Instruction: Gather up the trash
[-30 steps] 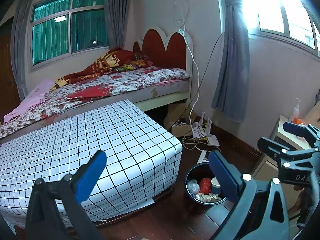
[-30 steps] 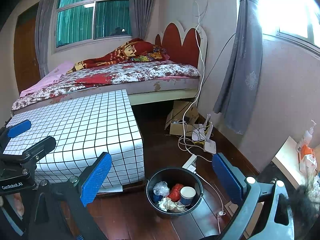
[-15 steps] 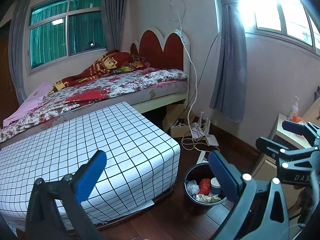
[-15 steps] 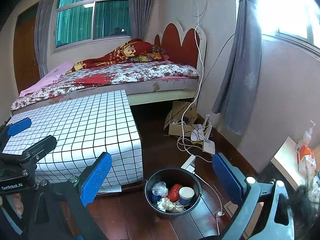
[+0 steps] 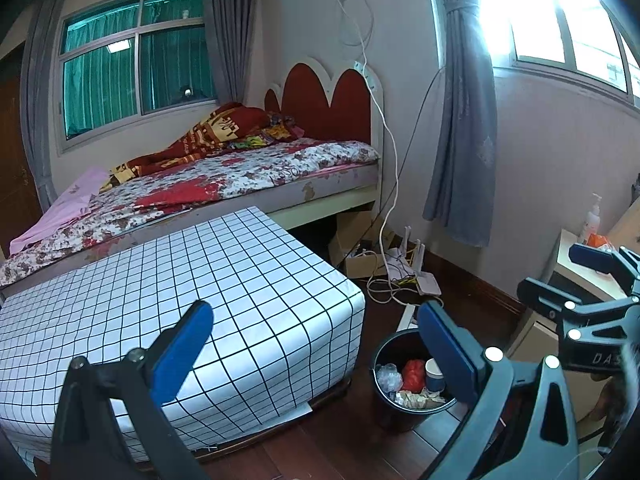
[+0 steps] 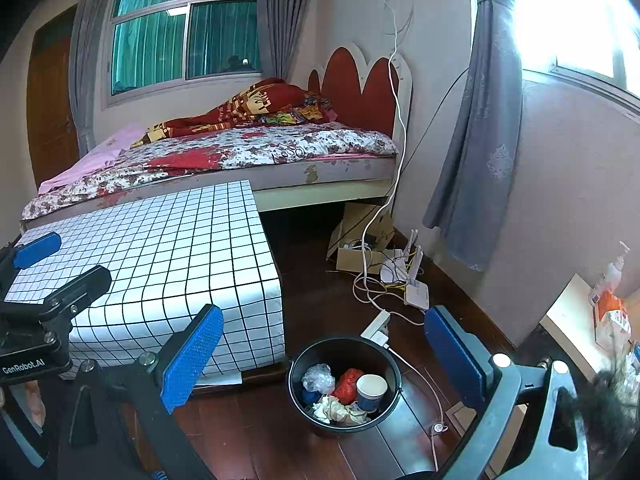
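While the left wrist view looks across the bedroom, the left gripper hangs w/ both blue pads wide apart and nothing between them; its lower frame is cut off by the bottom edge. Black trash bin stands on the dark wood floor, just right of the grid-pattern table, and its right rim is hidden behind the right-hand pad. Inside: clear plastic wad, red crumpled item, paper cup, crumpled tissue. Right gripper pokes in at far right, partly cut off; from here its opening is hard to judge.

Right wrist view: right gripper also spread wide, holding nothing, w/ the trash bin on the floor between the pads and fully in sight. Same contents, clearer: plastic wad, red item, cup upright, tissue; something blue under the plastic, too small to ID. Left gripper shows at left edge, partly cropped. White cable runs down from a wall plug to a power strip just behind the bin. Router and cardboard box sit near the bed; their details are muddled by tangled wires. Window at upper right is blown out by glare.
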Motion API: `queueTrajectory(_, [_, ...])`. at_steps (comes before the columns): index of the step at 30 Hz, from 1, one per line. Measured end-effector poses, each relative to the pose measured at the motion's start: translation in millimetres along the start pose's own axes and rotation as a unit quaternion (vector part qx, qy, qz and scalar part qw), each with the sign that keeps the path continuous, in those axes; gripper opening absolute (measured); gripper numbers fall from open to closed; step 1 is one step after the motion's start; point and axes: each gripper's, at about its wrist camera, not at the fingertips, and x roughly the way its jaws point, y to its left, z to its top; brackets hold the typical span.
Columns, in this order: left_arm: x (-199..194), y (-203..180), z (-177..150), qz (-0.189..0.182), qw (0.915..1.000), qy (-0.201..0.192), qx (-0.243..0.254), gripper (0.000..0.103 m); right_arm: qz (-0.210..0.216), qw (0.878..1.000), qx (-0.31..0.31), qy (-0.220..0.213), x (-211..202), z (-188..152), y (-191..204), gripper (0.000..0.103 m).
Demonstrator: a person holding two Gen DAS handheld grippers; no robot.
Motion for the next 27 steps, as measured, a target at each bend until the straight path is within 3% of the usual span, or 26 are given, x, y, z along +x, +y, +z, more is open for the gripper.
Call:
queueTrajectory(20, [0.2,-3.2,-3.1,0.0,1.0,0.001,0.009,0.102,-0.001,1.0,-0.002,0.002,-0.9,-1.6,0.1,0.102])
queueTrajectory(27, [-8.2,-8.5,-1.8,-0.001,0.9996,-0.019,0.02,0.102,-0.002,1.0,-0.001,0.004,-0.2,-4.7,-0.3,0.102])
